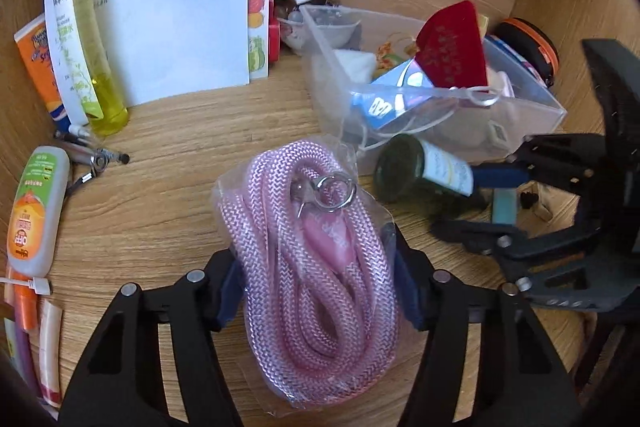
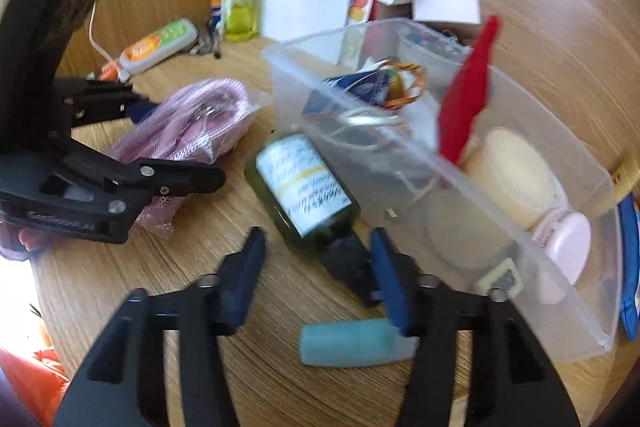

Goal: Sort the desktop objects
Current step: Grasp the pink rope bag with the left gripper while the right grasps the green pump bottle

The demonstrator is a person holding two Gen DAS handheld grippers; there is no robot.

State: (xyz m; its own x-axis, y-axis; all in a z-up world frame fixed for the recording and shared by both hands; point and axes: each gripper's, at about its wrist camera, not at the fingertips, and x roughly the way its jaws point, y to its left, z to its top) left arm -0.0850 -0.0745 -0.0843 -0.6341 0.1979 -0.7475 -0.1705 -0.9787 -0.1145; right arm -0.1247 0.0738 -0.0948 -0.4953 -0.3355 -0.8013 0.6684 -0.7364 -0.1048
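A pink braided rope in a clear bag (image 1: 316, 267) lies on the wooden desk, and my left gripper (image 1: 316, 247) is shut on it, one pad against each side. The right wrist view shows the same rope bag (image 2: 192, 123) held by the left gripper (image 2: 172, 143). A dark green glass bottle (image 2: 304, 195) with a white label lies on its side against the clear plastic bin (image 2: 400, 147). My right gripper (image 2: 318, 233) stands open around the bottle's black cap (image 2: 352, 267), which sits by the right finger. A small teal tube (image 2: 348, 345) lies below it.
The bin (image 1: 532, 95) holds a red card (image 1: 452, 47), a blue packet and round cases. Far left stand a yellow spray bottle (image 1: 86, 39), white papers (image 1: 172, 19), an orange tube, an orange-and-white lotion bottle (image 1: 36, 211) and pens. An orange-rimmed round case (image 1: 528, 43) sits behind the bin.
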